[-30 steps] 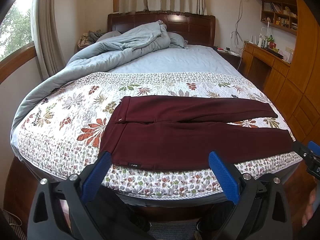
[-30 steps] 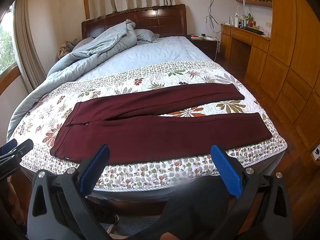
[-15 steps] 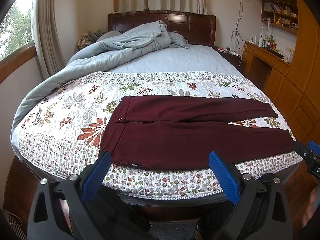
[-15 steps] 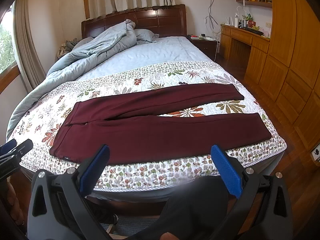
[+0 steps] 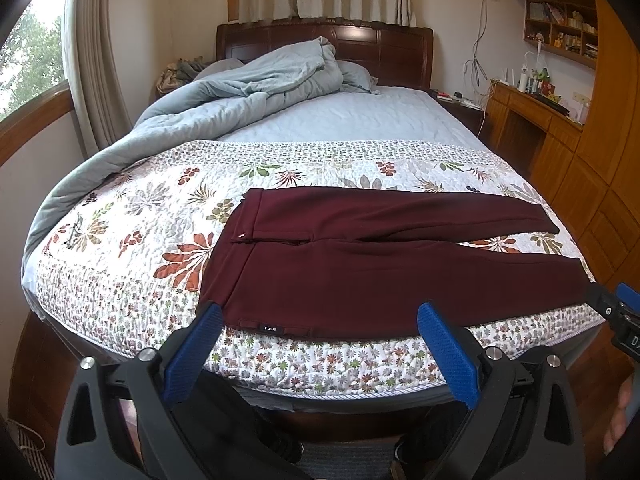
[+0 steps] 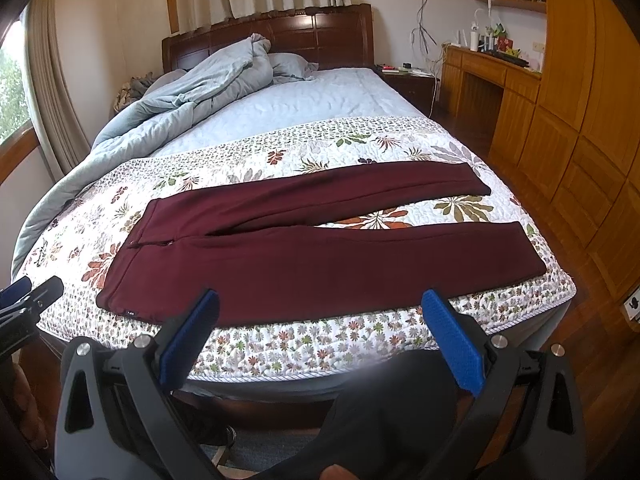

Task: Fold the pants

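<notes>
Dark red pants [image 5: 384, 264] [image 6: 320, 248] lie flat across the foot of the bed, waistband to the left, both legs stretched right and slightly apart. My left gripper [image 5: 320, 320] hovers open in front of the bed's near edge, below the waistband end, holding nothing. My right gripper [image 6: 320, 308] is also open and empty, held off the near edge below the middle of the nearer leg. Each view shows the other gripper at its edge: the right gripper [image 5: 618, 312] and the left gripper [image 6: 28, 300].
The pants rest on a white floral quilt [image 5: 132, 240] [image 6: 400, 332]. A rumpled grey duvet [image 5: 240, 92] is heaped towards the dark headboard [image 6: 280, 36]. Wooden cabinets [image 6: 580, 120] and a desk [image 5: 532, 116] line the right wall. A person's dark-clad legs stand below.
Both grippers have crept slightly closer to the bed; the pants have not moved and both grippers remain open.
</notes>
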### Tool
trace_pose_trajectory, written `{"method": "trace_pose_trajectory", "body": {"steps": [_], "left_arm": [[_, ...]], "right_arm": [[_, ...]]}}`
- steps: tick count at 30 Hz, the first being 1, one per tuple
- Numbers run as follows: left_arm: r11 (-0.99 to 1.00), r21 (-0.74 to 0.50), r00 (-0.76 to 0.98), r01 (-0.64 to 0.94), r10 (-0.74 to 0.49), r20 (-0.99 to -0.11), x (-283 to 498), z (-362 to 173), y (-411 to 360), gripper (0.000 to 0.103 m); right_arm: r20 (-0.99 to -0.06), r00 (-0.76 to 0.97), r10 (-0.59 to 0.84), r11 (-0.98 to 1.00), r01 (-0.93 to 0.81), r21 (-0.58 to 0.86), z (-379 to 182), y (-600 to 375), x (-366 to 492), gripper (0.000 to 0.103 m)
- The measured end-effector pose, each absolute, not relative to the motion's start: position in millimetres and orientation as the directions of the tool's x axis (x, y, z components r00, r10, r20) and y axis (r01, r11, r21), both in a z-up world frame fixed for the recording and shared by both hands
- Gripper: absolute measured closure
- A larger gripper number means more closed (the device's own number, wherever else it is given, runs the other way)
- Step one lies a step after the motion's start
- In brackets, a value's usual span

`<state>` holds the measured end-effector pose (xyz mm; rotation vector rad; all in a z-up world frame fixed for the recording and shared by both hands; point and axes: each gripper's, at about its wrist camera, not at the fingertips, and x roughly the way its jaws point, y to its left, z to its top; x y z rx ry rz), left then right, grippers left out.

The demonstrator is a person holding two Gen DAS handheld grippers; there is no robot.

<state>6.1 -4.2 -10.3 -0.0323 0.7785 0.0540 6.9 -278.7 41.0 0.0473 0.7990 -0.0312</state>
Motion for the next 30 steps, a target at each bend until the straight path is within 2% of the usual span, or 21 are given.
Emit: {"method": "trace_pose_trajectory", "body": {"steps": [8,11,12,14,15,16,17,18,19,21,22,30], "left_arm": [[0.998,-0.026,0.7,-0.049,0.016,-0.714,14,-20,-1,0.004],[0.998,-0.061,0.671,0.02,-0.059,-0.739,26,-36,4,0.004],[0.996,-0.073,0.645,0.043,-0.084,-0.759,33,-44,9,0.005],[0.985,-0.146,0.587,0.093,-0.172,-0.791,48,-65,25,0.005],[0.97,-0.221,0.551,0.105,-0.242,-0.799,56,-75,37,0.005],[0.931,-0.35,0.508,0.101,-0.351,-0.787,65,-89,56,0.004],[0.882,-0.466,0.469,0.073,-0.442,-0.764,74,-102,75,0.004],[0.851,-0.524,0.441,0.038,-0.484,-0.756,84,-112,91,0.004],[0.859,-0.512,0.436,0.013,-0.466,-0.77,96,-118,107,0.004],[0.914,-0.406,0.488,0.005,-0.357,-0.797,118,-115,130,0.004],[0.917,-0.399,0.504,0.003,-0.345,-0.791,135,-112,147,0.004],[0.908,-0.419,0.509,0.029,-0.374,-0.775,306,-119,237,0.004]], "right_arm": [[-0.729,0.684,-0.008,0.999,0.042,0.029,33,-279,14,0.003],[-0.73,0.684,0.016,0.999,0.01,0.031,30,-276,21,0.003],[-0.715,0.698,0.05,0.999,-0.022,0.048,33,-276,22,0.003],[-0.562,0.811,0.162,0.987,-0.127,0.101,46,-284,18,0.002],[-0.491,0.852,0.182,0.983,-0.164,0.08,46,-286,17,0.002],[-0.48,0.857,0.188,0.98,-0.198,0.032,37,-286,26,0.002],[-0.539,0.825,0.172,0.979,-0.205,-0.001,26,-285,39,0.002],[-0.614,0.776,0.148,0.979,-0.201,-0.019,14,-284,53,0.002],[-0.678,0.722,0.138,0.981,-0.195,-0.008,-1,-286,67,0.002],[-0.704,0.694,0.15,0.981,-0.193,0.018,-16,-289,78,0.002],[-0.71,0.69,0.144,0.982,-0.188,0.016,-23,-289,82,0.002],[-0.76,0.622,0.189,0.972,-0.229,0.055,-59,-266,112,0.002]]}}
